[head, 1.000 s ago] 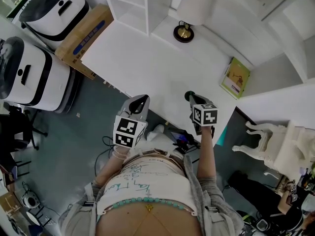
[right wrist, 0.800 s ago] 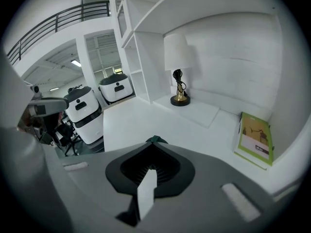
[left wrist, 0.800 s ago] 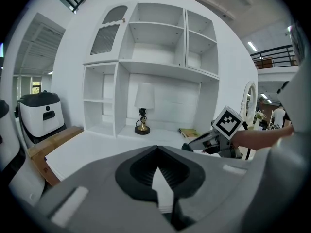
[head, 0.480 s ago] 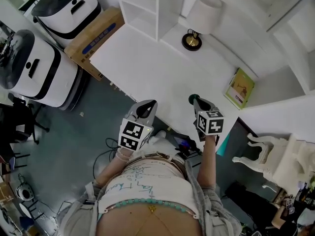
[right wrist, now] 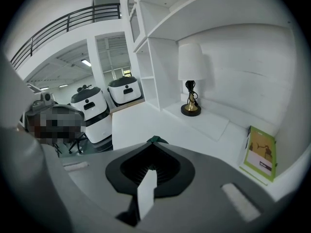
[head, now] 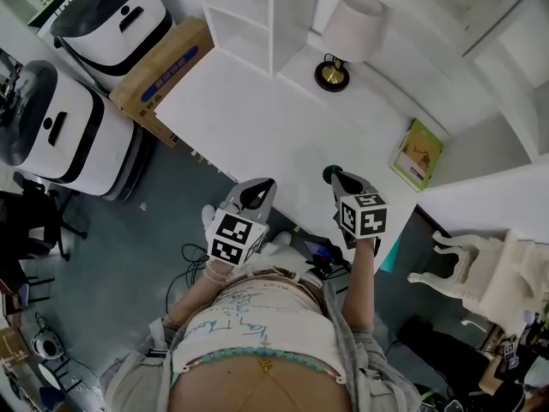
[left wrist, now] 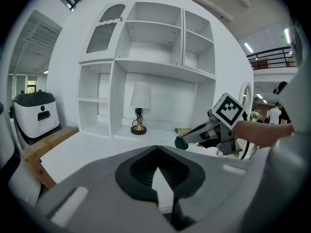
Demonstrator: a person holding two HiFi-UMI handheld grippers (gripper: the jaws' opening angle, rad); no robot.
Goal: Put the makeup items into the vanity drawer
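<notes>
The dark green makeup item [head: 328, 174] is small enough to hide almost wholly behind the tips in the right gripper view, so it is surely light. It looks rounded and smooth, and whether it is hard plastic or something soft cannot be told. A thing that shape is apt to roll or squirt out of a tip pinch, so the safer hold is probably across its middle and deeper between the pads, with gentle pressure. At present the right tongs [right wrist: 154, 145] are clenched on it by their very tips, holding it in the air above the near edge of the white table [head: 257, 118], on the person's side of the lamp [head: 341, 37] and well apart from it. The left tongs [left wrist: 156, 148] are closed with nothing between them, hovering just off the table's edge, farther from the lamp than the right pair. No drawer can be made out. Against a second ago the item sits a touch nearer the lamp's base — the grip on it looks the same — and the left tongs have hardly shifted.
</notes>
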